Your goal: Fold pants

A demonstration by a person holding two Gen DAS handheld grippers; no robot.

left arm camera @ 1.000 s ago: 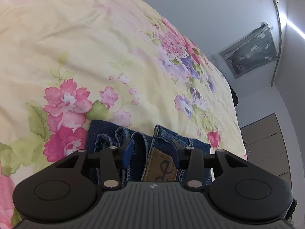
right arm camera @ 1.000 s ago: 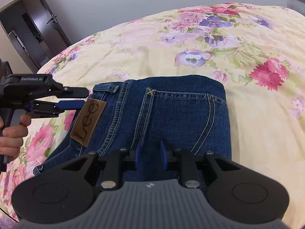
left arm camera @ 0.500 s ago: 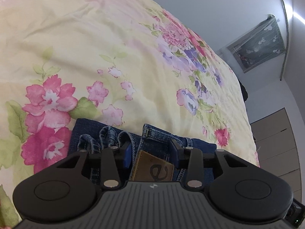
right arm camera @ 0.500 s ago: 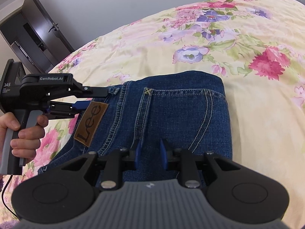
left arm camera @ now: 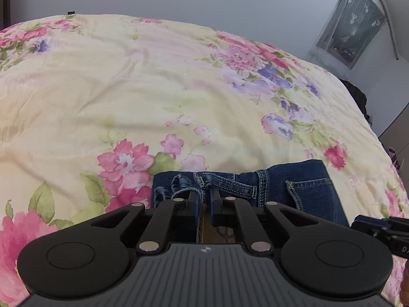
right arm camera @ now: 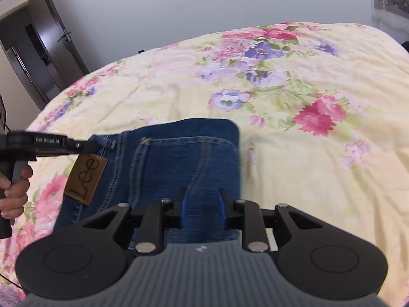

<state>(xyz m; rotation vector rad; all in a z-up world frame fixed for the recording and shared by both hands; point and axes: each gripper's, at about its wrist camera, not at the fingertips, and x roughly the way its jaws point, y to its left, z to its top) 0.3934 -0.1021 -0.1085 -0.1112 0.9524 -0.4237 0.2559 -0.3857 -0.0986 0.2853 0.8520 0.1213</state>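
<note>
I hold the jeans at two places along their near side, on the flowered bedspread. They lie already doubled into a thick block, and what matters for the coming move is how that block runs: its long side goes across from my left hand to my right, with the waistband and the brown leather label at the left end and the smooth folded edge at the right end.

My left gripper has just been closing, and its jaws now stand nearly together, clenched on the waistband by the belt loop, with denim between them. In the right wrist view it comes in from the left, its tip at the corner of the waistband just above the label.

My right gripper is clenched on a thick wad of denim at the near edge, toward the right end; the blue pads press into the cloth on both sides.

Both hands are thus on the same long edge, left at the label, right well apart from it. I judge the next move is to carry this edge forward, away from me, over the far edge.
</note>
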